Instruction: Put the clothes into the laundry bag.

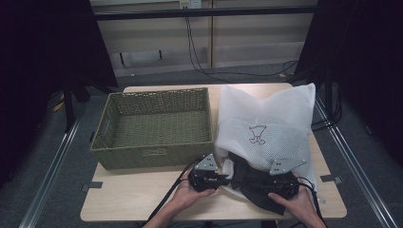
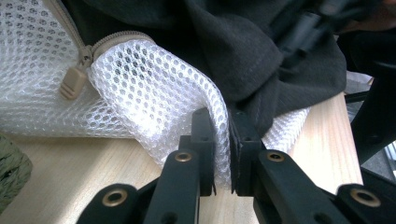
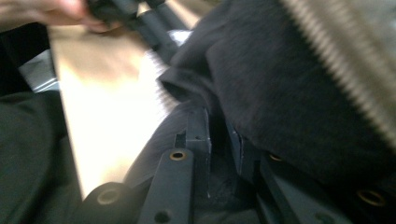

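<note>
- Dark garment [image 1: 254,183]: a black, soft knit cloth, bunched and folded, lying at the open mouth of the mesh laundry bag [image 1: 266,121] on the near right part of the table [image 1: 138,202]. In the left gripper view its matte weave and a stitched seam show above the bag's edge; part of it spills out onto the wood toward the person.
- Mesh laundry bag: white, honeycomb netting, lying flat with its far corners reaching the table's far edge. A beige zipper pull [image 2: 74,83] hangs at the end of a beige zipper tape along the opening.
- Marking on the bag: a small dark outline drawing [image 1: 257,133] sits mid-panel; no lettering can be read on it.
- Left gripper [image 2: 222,140]: its two black jaws are pressed together on the rim of the mesh at the opening, the netting pinched between the pads. In the high view it sits at the bag's near left corner [image 1: 207,175], held by the left hand [image 1: 187,195].
- Right gripper [image 3: 218,140]: the view is blurred; dark cloth lies between the narrowly parted jaws, and whether the pads press on it cannot be told. The right hand [image 1: 297,205] holds it over the garment.
- Woven basket [image 1: 157,156]: olive green, rectangular, just left of the bag. A small tag on its near wall is too small to read.
</note>
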`<state>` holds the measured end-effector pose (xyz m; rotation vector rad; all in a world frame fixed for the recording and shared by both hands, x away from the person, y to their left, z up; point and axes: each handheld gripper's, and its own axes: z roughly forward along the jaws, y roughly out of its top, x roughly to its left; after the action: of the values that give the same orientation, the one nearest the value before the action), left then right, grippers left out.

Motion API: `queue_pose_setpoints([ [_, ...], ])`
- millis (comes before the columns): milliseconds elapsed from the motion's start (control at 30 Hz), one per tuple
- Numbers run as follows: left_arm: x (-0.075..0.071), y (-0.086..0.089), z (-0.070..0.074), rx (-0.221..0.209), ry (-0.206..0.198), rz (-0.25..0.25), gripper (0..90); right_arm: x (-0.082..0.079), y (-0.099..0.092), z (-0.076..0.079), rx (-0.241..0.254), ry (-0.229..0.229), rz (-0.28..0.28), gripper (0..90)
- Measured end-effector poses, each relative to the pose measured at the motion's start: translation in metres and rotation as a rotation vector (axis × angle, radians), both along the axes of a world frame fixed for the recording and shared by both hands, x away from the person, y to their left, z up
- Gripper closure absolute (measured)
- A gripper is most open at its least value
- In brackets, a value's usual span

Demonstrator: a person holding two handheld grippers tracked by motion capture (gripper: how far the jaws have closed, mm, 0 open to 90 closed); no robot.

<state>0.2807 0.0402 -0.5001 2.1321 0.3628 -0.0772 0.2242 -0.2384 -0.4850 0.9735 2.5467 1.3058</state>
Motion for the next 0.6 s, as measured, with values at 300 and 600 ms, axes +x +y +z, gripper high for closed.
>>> queue_pose_setpoints([
  [300,0.004,0.002,-0.004,0.001,0.013,0.007,82.0,-0.025,-0.012,0.039,0.108,-0.097,0.024,54.6],
  [600,0.003,0.001,-0.004,-0.011,0.012,0.007,81.6,-0.017,-0.032,0.076,0.156,-0.259,-0.08,26.9],
])
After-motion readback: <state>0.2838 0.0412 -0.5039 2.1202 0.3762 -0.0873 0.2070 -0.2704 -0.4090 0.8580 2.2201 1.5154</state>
